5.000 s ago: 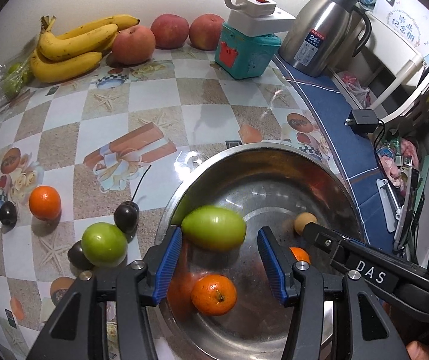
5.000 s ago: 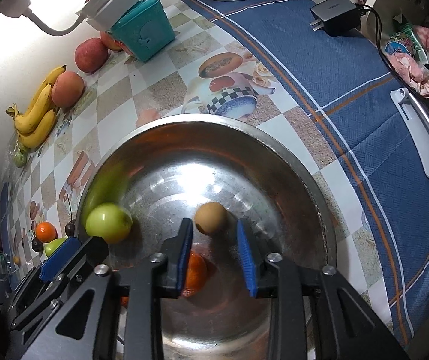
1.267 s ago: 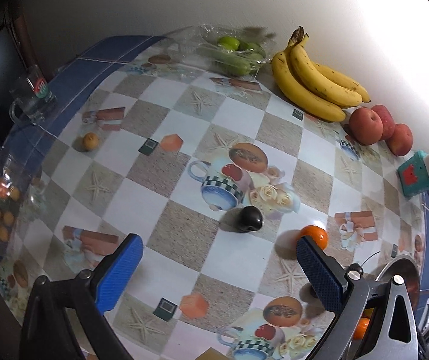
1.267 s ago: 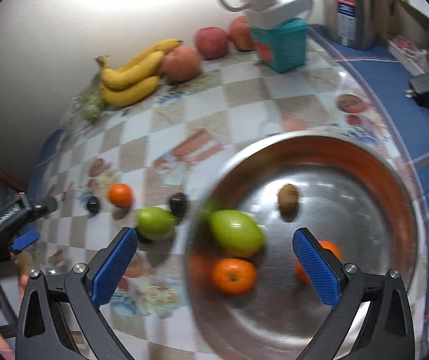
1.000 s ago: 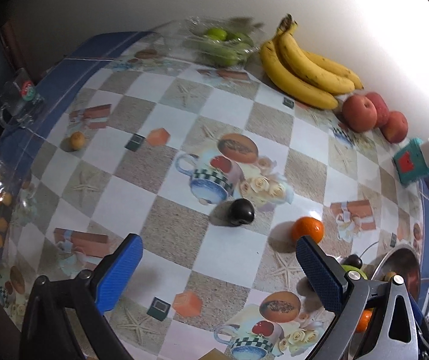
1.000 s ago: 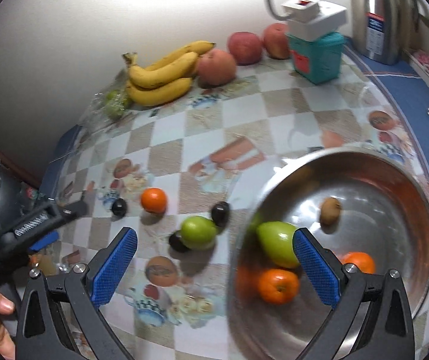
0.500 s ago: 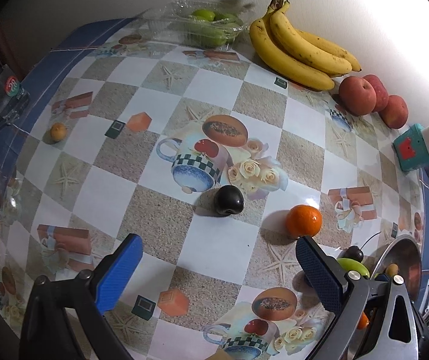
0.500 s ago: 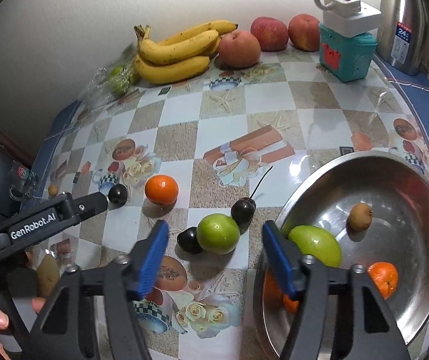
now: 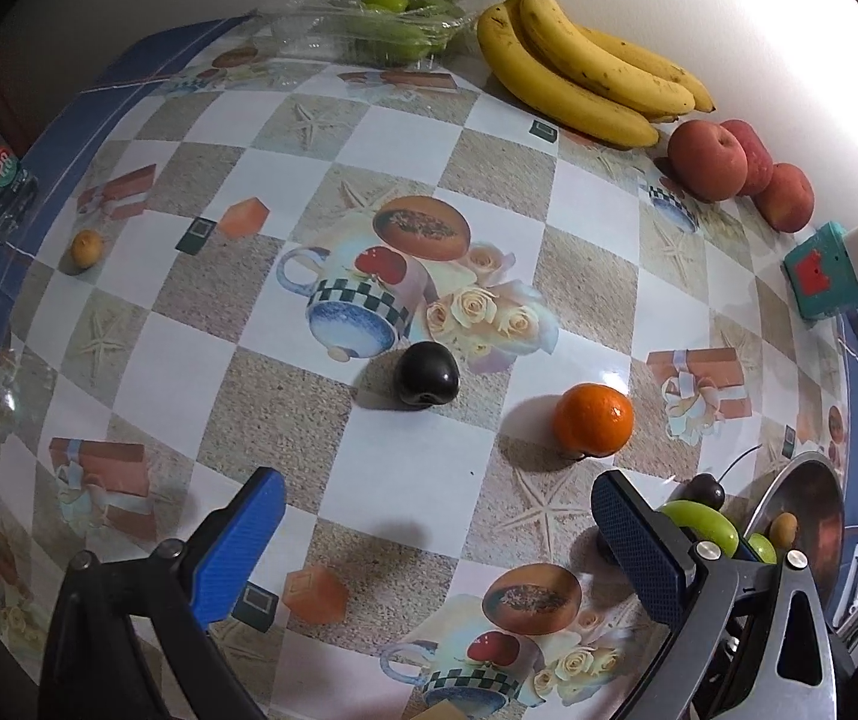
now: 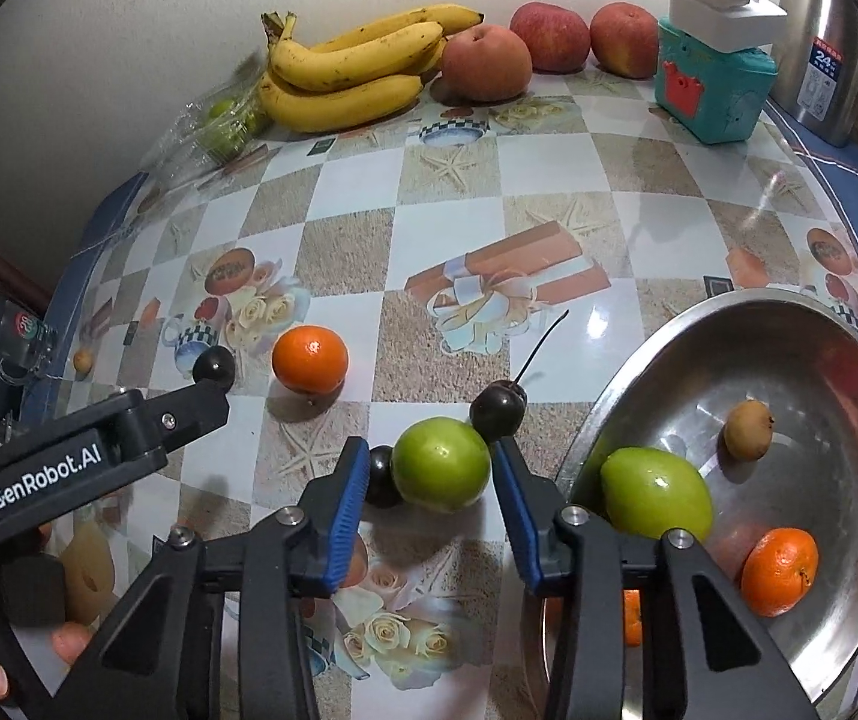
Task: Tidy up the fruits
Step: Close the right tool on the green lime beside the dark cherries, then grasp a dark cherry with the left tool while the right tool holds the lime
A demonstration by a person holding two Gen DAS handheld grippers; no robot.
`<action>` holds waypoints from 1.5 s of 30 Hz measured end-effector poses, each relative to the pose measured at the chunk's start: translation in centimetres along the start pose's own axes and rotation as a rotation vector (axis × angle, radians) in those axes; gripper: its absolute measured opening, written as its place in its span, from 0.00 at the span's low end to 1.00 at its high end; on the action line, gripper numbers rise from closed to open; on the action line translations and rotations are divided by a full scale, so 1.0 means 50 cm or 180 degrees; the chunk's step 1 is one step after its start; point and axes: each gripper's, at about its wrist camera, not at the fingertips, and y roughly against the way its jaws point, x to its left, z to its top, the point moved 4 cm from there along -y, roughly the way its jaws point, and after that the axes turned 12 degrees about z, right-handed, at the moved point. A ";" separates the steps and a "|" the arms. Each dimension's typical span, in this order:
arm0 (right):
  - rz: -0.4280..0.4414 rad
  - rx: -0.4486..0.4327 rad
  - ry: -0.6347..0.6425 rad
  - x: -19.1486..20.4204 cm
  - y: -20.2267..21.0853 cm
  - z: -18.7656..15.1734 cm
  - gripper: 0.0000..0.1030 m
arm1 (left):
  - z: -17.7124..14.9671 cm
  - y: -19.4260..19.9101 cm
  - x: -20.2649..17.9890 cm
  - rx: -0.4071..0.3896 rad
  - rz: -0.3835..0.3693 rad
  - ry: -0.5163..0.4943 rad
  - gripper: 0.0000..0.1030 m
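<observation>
My right gripper (image 10: pixel 426 507) is open, its blue pads either side of a green apple (image 10: pixel 441 471) on the table, not clamped. A dark plum (image 10: pixel 382 476) and a stemmed dark cherry (image 10: pixel 498 409) touch the apple. The steel bowl (image 10: pixel 735 312) at the right holds a green mango (image 10: pixel 657 501), a kiwi (image 10: pixel 747 427) and oranges (image 10: pixel 780 563). My left gripper (image 9: pixel 429 531) is open and empty above the table, short of a black plum (image 9: pixel 428 382) and an orange (image 9: pixel 593 420).
Bananas (image 10: pixel 351 69), several red apples (image 10: pixel 486 63) and a bag of green fruit (image 10: pixel 219 120) line the back wall. A teal box with a power strip (image 10: pixel 714 81) and a steel kettle (image 10: pixel 831 48) stand at the back right. A small yellow fruit (image 9: pixel 87 247) lies far left.
My right gripper has narrowed and moved down around the green apple. My left gripper has drifted closer to the black plum and orange, still wide open.
</observation>
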 end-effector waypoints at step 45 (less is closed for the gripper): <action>0.0037 -0.0585 -0.0791 -0.134 0.190 -0.004 0.37 | -0.043 -0.001 -0.112 -0.0108 -0.0255 -0.0555 1.00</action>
